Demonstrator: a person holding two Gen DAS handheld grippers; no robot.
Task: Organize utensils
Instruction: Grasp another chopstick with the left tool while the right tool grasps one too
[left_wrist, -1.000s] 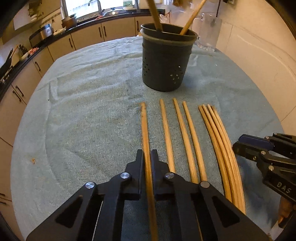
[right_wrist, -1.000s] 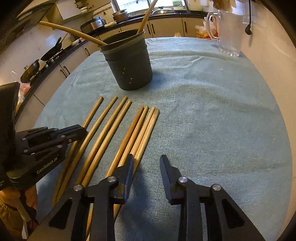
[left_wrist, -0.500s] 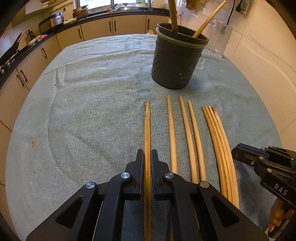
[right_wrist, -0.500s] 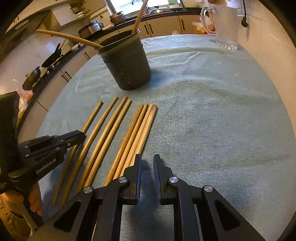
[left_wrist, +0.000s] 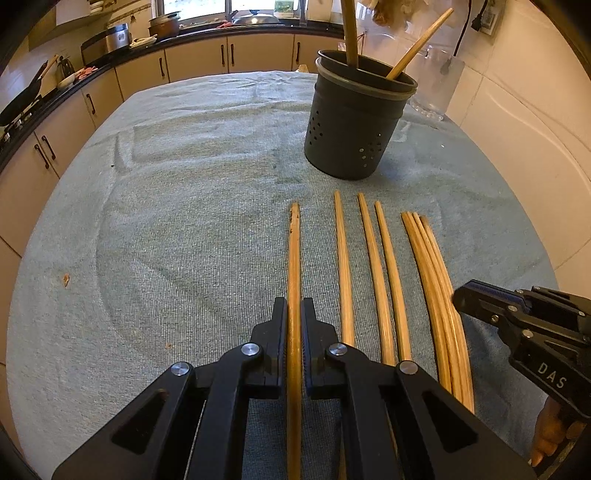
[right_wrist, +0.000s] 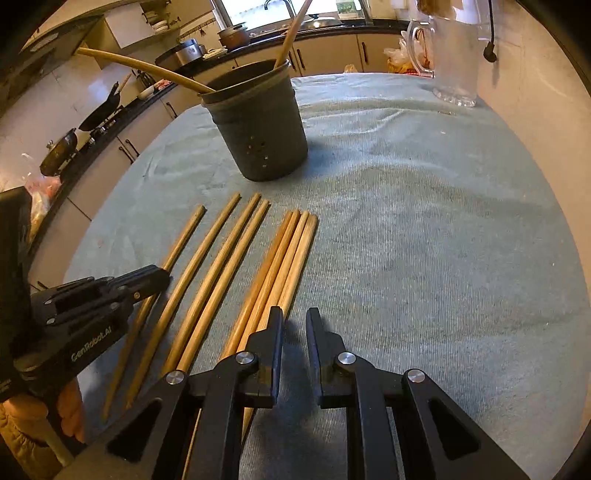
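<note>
Several wooden chopsticks lie side by side on a blue-grey cloth (left_wrist: 184, 221). My left gripper (left_wrist: 294, 306) is shut on the leftmost chopstick (left_wrist: 294, 251), whose far tip points at the dark perforated utensil holder (left_wrist: 354, 125). Two wooden utensils stand in that holder. My right gripper (right_wrist: 294, 317) hovers just right of a tight bundle of chopsticks (right_wrist: 284, 258). Its jaws stand a narrow gap apart with only cloth between them. In the right wrist view the left gripper (right_wrist: 159, 275) sits over the held chopstick (right_wrist: 184, 236), with the holder (right_wrist: 262, 129) beyond.
A clear glass jug (right_wrist: 454, 51) stands at the far right corner by the tiled wall. Three single chopsticks (left_wrist: 373, 258) lie between the held one and the bundle. Kitchen cabinets and a counter with pots run behind the table.
The right gripper's jaws narrowed from a wide gap to a slim one, beside the bundle. The left gripper kept its grip on the leftmost chopstick and rolled slightly.
</note>
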